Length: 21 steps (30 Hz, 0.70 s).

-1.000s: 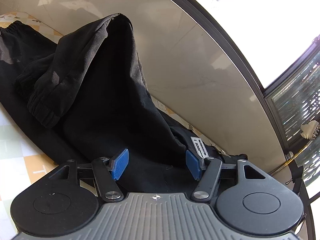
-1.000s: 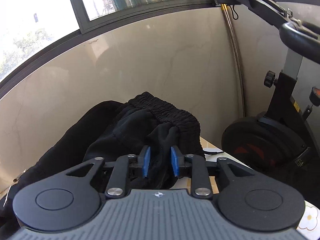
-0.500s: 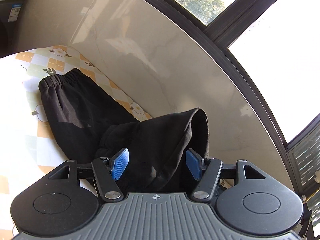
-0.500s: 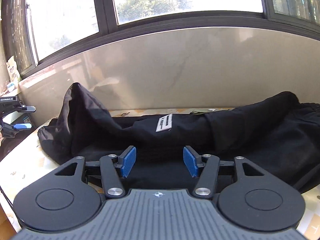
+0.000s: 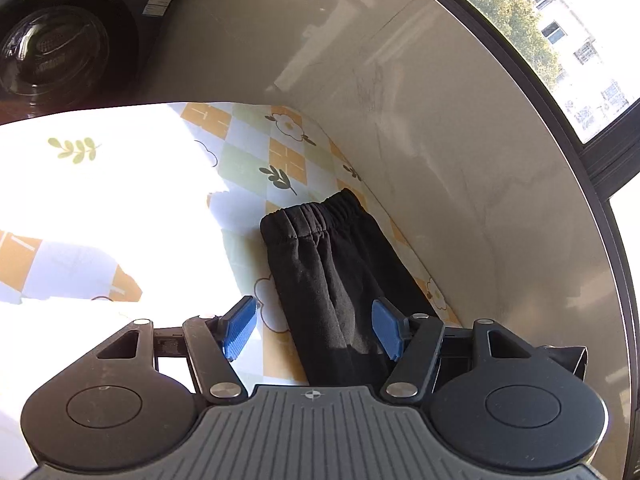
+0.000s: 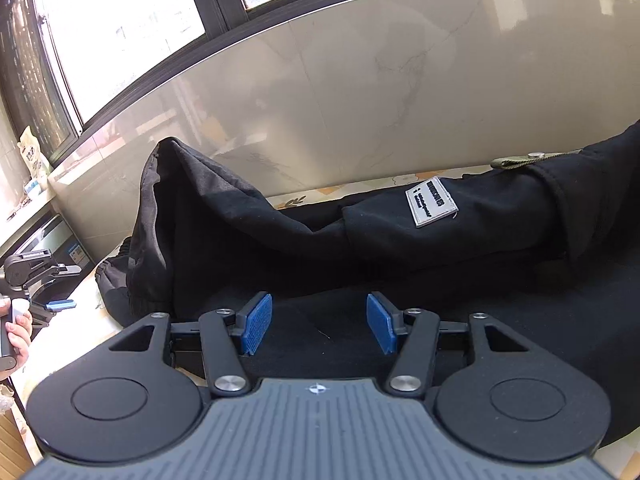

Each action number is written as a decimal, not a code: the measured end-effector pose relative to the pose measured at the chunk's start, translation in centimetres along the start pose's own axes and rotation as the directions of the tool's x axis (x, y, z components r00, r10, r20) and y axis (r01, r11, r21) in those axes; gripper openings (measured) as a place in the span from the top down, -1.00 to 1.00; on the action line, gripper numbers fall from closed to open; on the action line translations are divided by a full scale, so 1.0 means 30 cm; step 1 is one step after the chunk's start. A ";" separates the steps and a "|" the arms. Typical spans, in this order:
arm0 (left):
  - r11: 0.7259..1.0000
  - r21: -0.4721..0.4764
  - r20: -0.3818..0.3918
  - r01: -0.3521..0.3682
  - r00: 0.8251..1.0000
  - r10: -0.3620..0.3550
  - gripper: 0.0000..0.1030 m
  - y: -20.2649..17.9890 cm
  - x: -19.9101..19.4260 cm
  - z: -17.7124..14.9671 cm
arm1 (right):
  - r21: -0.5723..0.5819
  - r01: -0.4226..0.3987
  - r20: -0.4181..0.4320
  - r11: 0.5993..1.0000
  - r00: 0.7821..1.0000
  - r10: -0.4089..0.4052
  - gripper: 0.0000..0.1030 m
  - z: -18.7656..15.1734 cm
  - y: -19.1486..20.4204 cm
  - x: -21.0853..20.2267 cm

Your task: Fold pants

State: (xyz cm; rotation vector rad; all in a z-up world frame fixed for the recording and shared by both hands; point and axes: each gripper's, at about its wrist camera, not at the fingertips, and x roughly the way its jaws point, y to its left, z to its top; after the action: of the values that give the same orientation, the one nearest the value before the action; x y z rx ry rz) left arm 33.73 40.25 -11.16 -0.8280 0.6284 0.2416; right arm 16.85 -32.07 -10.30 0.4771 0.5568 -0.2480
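1. The left gripper [image 5: 314, 330] has its two blue pads spread apart and pinches nothing. One black trouser leg of the pants [image 5: 332, 280] runs up between the jaws from below. The pad on the right side sits just over the cloth's edge; whether it touches cannot be told. The other pad stands apart from the cloth, over the tablecloth [image 5: 248, 168].
2. The right gripper [image 6: 319, 324] is also spread, its pads clear of each other and closed on nothing. It hangs over the flat black cloth of the pants [image 6: 400, 248]; contact with the cloth cannot be told.
3. The pants lie on the tablecloth, a flower-and-diamond print, along a pale marble-look wall [image 6: 380, 92]. In the left wrist view one elastic cuff [image 5: 316, 212] lies flat near the wall. In the right wrist view part of the cloth stands up in a peak [image 6: 168, 184] on the left, and a white sewn label [image 6: 431, 202] shows on the upper layer.
4. Counted: two grippers, four blue pads, one pair of pants, one white label, one olive strap [image 6: 524, 159] with a metal snap near the wall.
5. At the left edge of the right wrist view, a person's hand [image 6: 14, 334] grips the handle of the other tool.
6. A dark round-fronted appliance [image 5: 60, 36] stands beyond the table's far end.
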 end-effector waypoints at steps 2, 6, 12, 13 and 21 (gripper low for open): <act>1.000 -0.002 -0.012 0.002 1.000 -0.002 -0.27 -0.005 0.044 0.007 | 0.016 0.017 0.000 1.000 1.000 -0.017 -0.09 -0.008 -0.017 0.006; 1.000 0.014 -0.016 -0.008 1.000 0.008 -0.27 -0.040 0.123 0.006 | 0.037 0.034 0.005 0.999 0.999 -0.034 -0.09 -0.031 -0.040 0.010; 0.996 0.064 -0.013 -0.063 0.998 0.064 -0.20 -0.115 0.223 -0.031 | 0.037 0.057 0.024 0.998 0.998 -0.058 -0.11 -0.049 -0.058 0.013; 0.994 0.078 -0.001 -0.073 0.997 0.073 0.16 -0.125 0.225 -0.035 | 0.038 0.059 0.024 0.998 0.998 -0.060 -0.11 -0.051 -0.060 0.014; 0.986 0.159 0.093 -0.045 0.995 0.030 0.84 -0.126 0.113 -0.074 | 0.054 0.051 0.030 0.997 0.998 -0.052 -0.16 -0.057 -0.089 -0.020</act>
State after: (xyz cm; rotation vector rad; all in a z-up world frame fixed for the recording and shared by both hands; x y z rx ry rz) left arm 37.13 35.95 -12.04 -0.6467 0.5709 0.2575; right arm 14.67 -33.47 -12.20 0.5100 0.5337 -0.3198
